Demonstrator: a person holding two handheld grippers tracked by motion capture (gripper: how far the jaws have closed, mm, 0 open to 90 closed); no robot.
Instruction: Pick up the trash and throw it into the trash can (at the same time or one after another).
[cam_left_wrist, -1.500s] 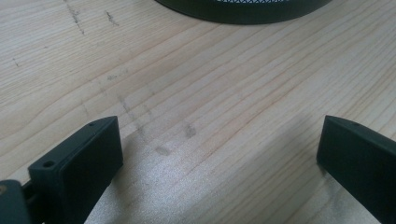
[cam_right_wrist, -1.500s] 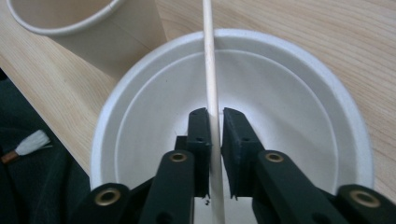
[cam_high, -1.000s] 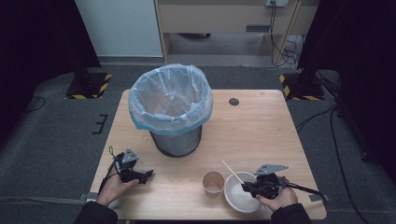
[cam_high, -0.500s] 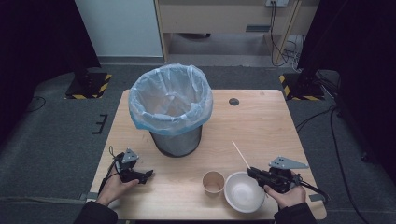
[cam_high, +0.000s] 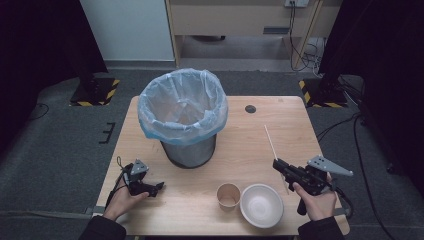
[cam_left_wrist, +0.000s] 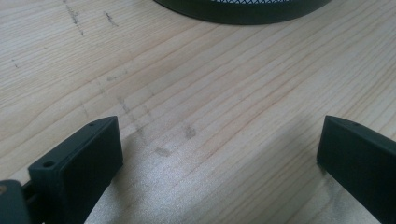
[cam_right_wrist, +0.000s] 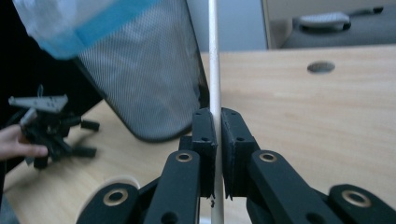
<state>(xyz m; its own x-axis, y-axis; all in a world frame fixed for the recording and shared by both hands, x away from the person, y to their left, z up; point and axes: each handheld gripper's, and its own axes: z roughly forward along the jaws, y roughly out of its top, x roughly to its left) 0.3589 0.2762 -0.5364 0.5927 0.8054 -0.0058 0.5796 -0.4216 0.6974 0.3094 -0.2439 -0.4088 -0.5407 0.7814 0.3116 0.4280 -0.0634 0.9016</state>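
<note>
At the right edge of the table: my right gripper (cam_high: 278, 164) is raised off the wood, jaws clamped tight on a thin wooden stick (cam_high: 270, 141).
Stick: it runs through the closed jaws and points away from me toward the far side of the table (cam_high: 280, 115); in the right gripper view it stands straight up between the two black pads (cam_right_wrist: 214, 70).
Grip point: low on the stick, most of its length sticking out past the jaw tips.
Left gripper: resting at the near left of the table in my left hand (cam_high: 125, 197), jaws (cam_high: 159, 186) spread wide with nothing between them, bare wood under them in the left gripper view.
Bin: a mesh wastebasket (cam_high: 189, 150) lined with a pale blue bag (cam_high: 182, 107), standing mid-table between my two hands, farther from me than both.
Paper cup: a small brown cup (cam_high: 229, 195) upright near the front edge, just beside the bowl.
Bowl: a white bowl (cam_high: 261, 205) at the near right, just left of my right hand (cam_high: 315, 202).
Hole: a dark round grommet (cam_high: 250, 109) in the tabletop beyond the stick's far end.
</note>
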